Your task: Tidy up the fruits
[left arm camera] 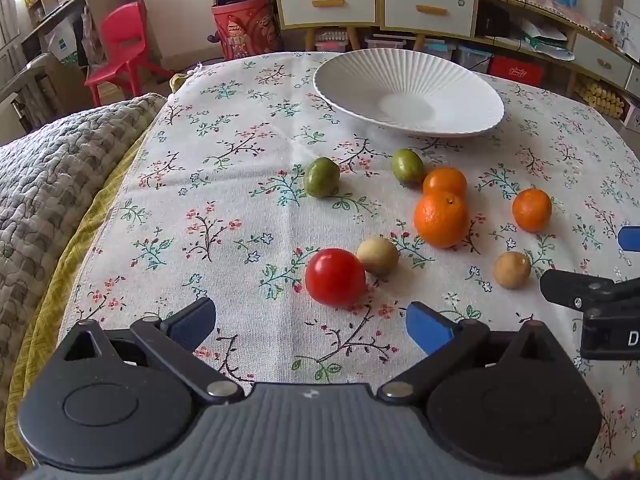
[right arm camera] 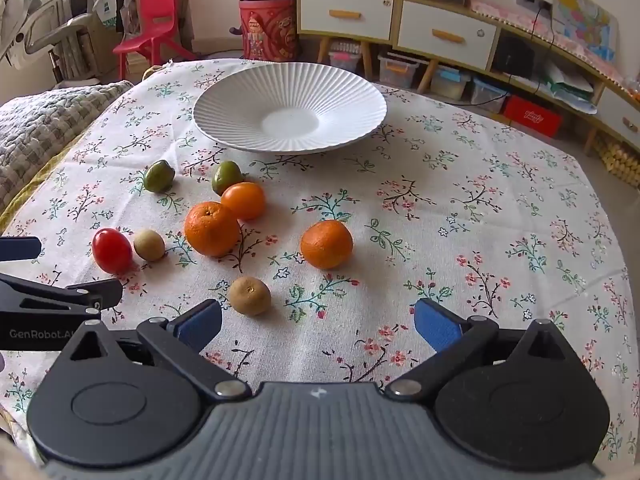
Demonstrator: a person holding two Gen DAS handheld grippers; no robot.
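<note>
On the floral-print tablecloth [right arm camera: 440, 208], your fruits lie loose in front of the empty white ribbed ceramic plate [right arm camera: 224, 108]: three dimpled orange mandarins [right arm camera: 211, 229], two glossy green olive-shaped fruits [right arm camera: 159, 176], two dull tan round fruits [right arm camera: 249, 296] and one shiny red oval tomato [left arm camera: 335, 277], which touches a tan fruit. Your left gripper [left arm camera: 310, 322] and right gripper [right arm camera: 318, 322] both hang above the cloth with jaws spread wide, holding nothing.

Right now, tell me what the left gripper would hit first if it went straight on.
Probably the red tomato: it lies just ahead of the open left gripper, slightly right of centre between its fingers. Depth is unclear, so it may meet the tablecloth just short of it.
</note>
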